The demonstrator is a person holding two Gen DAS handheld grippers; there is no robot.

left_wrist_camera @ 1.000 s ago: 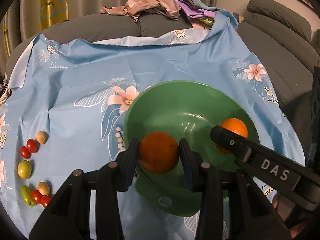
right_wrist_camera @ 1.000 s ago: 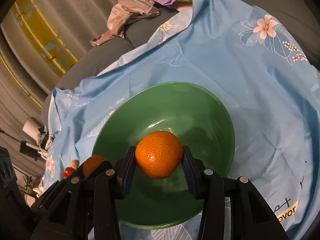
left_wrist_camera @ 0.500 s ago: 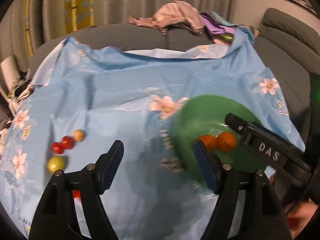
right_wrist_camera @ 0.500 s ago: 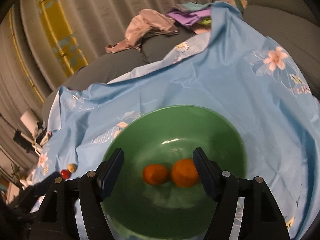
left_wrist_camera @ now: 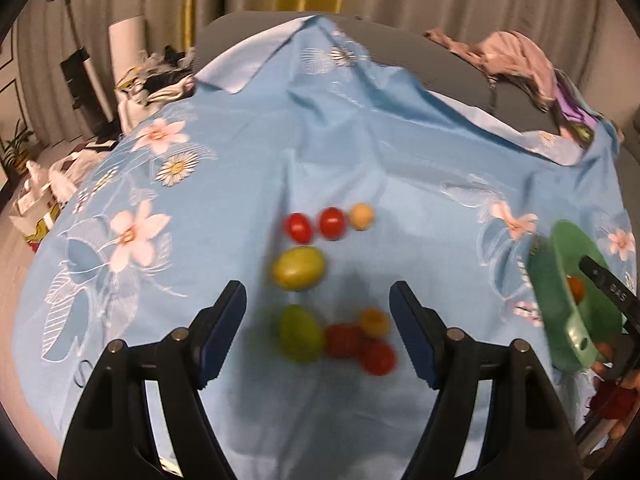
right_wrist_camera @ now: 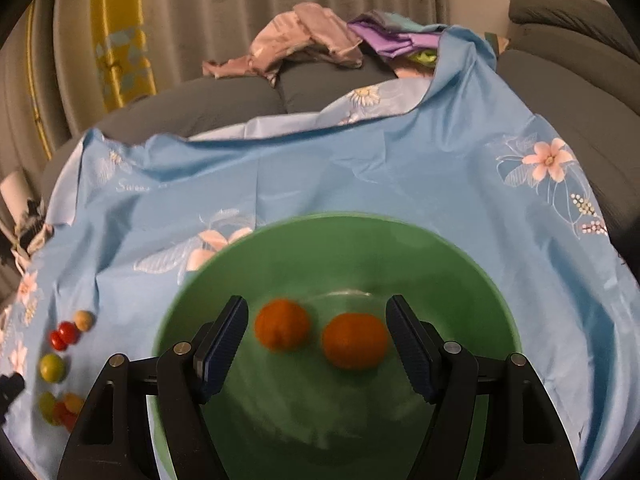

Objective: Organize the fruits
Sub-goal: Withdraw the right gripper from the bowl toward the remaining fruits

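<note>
Two oranges (right_wrist_camera: 320, 334) rest in the green bowl (right_wrist_camera: 472, 264); my left gripper (left_wrist_camera: 318, 306), jaws spread and empty, hovers above small fruits (left_wrist_camera: 298, 268). I should centre one before closing.

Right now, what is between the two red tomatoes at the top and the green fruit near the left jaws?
One yellow-green fruit sits between the red tomatoes and the green fruit, on blue cloth, in the left wrist view.
</note>
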